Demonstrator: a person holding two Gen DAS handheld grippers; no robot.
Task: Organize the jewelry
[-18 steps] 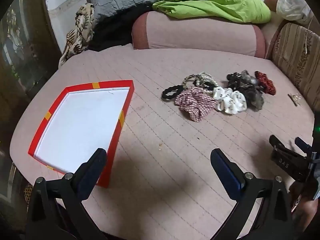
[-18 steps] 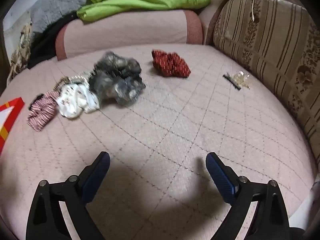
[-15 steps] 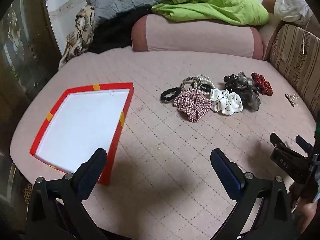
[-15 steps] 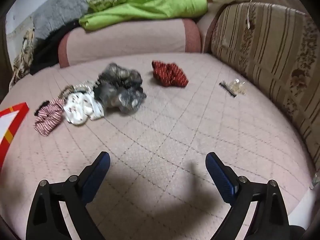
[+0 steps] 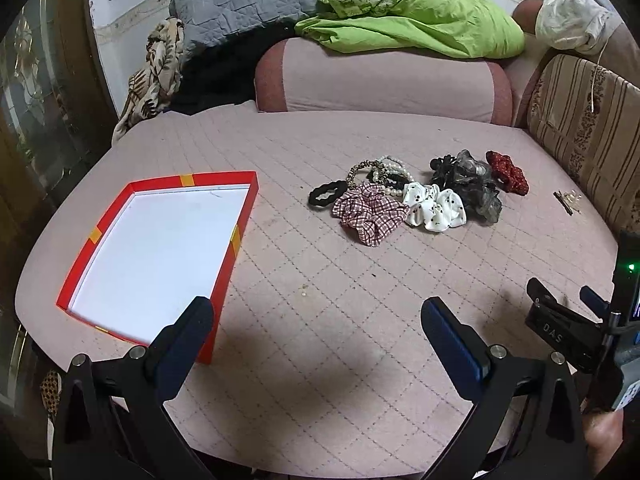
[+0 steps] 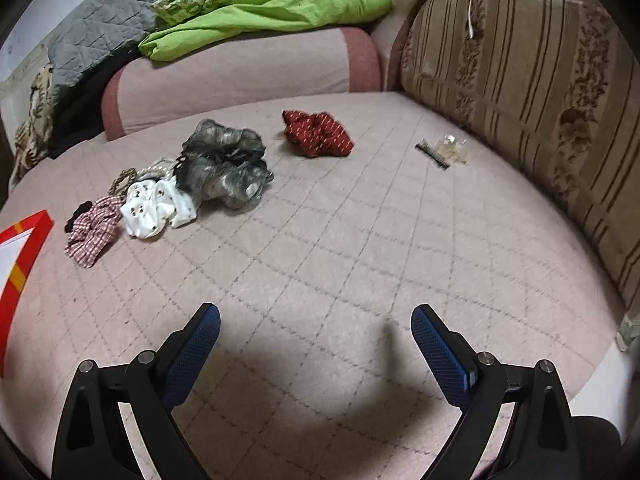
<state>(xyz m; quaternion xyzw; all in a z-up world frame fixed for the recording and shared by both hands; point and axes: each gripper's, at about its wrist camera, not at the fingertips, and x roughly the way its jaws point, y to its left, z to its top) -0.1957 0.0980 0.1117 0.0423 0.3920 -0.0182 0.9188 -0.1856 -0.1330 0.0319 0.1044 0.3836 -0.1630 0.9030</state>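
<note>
A red box lid with a white inside point(image 5: 160, 248) lies on the pink quilted bed at the left; its corner shows in the right wrist view point(image 6: 24, 256). A heap of hair ties lies mid-bed: a checked scrunchie point(image 5: 370, 212) point(image 6: 94, 232), a white dotted scrunchie point(image 5: 434, 208) point(image 6: 156, 208), a grey scrunchie point(image 5: 472, 178) point(image 6: 226, 164), a red scrunchie point(image 5: 506, 170) point(image 6: 318, 134), a black band point(image 5: 328, 194) and pearl bands point(image 5: 380, 170). A hair clip point(image 5: 566, 200) point(image 6: 444, 152) lies apart at the right. My left gripper point(image 5: 316, 320) and right gripper point(image 6: 316, 328) are open and empty, well short of the heap.
A pink bolster point(image 5: 384, 80) with a green cloth point(image 5: 416, 28) lies at the back. A striped cushion point(image 6: 520, 80) lines the right side. The right gripper's body point(image 5: 576, 328) shows at the left view's right edge. The bed edge is close below both grippers.
Both grippers have drawn back and risen a little, so the heap and box look smaller and farther. Both stay open. Nothing on the bed has moved.
</note>
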